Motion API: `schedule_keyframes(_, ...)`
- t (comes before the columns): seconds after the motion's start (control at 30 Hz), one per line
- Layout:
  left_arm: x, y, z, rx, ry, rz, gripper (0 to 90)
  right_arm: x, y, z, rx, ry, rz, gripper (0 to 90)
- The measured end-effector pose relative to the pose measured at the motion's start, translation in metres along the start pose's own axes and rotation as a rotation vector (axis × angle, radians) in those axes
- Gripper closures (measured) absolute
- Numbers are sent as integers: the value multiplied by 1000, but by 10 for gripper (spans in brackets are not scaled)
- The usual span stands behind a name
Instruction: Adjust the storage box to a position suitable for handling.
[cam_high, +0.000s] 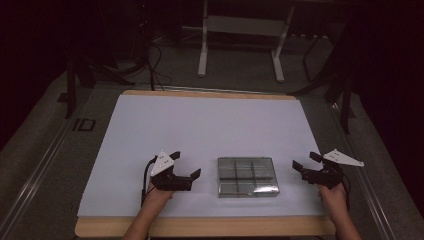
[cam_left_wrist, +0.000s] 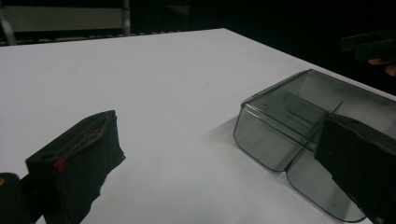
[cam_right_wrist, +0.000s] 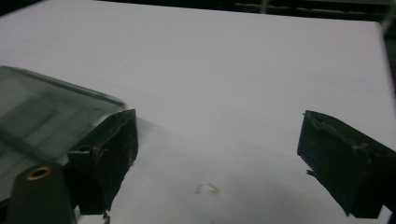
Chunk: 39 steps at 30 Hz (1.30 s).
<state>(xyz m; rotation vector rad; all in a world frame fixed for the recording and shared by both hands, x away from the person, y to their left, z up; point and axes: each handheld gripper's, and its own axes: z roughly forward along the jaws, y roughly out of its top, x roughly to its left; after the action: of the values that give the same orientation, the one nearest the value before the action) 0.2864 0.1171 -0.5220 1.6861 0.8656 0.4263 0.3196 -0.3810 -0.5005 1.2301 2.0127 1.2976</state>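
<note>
While jaws gape | left tool (cam_high: 187, 164) | right tool (cam_high: 304, 159) | flank box (cam_high: 247, 176)

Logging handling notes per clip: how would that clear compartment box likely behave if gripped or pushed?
The clear compartment box looks like rigid, thin plastic, so probably stiff and light. It lies flat and low, unlikely to tip or roll. Its glossy walls could slip between fingers, and it may slide easily on the white sheet.

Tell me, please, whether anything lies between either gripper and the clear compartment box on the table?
Nothing visible does. The clear compartment box sits on the white table surface between the left gripper and the right gripper, both with jaws open, and the white stretch on each side of it is bare.
</note>
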Motion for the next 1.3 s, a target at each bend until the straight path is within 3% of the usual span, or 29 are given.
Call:
schedule_keyframes(0.17,-5,1,4,23,-36,38,11,12,-2,5,29,49,-113,117)
schedule_keyframes(0.33,-11,1,9,70,-63,80,12,21,-6,10,68,102,-176,144)
schedule_keyframes(0.4,-14,0,12,90,-80,101,90,24,-9,12,75,110,-199,183)
schedule_keyframes(0.5,-17,-1,14,114,-107,134,142,27,-12,14,77,129,-218,234)
schedule_keyframes(0.57,-19,-1,15,122,-129,136,154,28,-13,14,81,148,-230,302)
schedule_keyframes(0.63,-21,-1,16,129,-152,156,234,30,-15,14,90,171,-255,349)
schedule_keyframes(0.7,-23,-2,17,144,-177,172,286,31,-18,14,100,196,-262,438)
schedule_keyframes(0.97,-32,-4,24,213,-254,199,494,33,-26,15,137,259,-270,592)
schedule_keyframes(1.13,-34,-5,29,252,-269,215,624,35,-30,17,170,294,-271,686)
schedule_keyframes(1.3,-36,-8,34,311,-263,268,765,36,-32,16,175,310,-270,812)
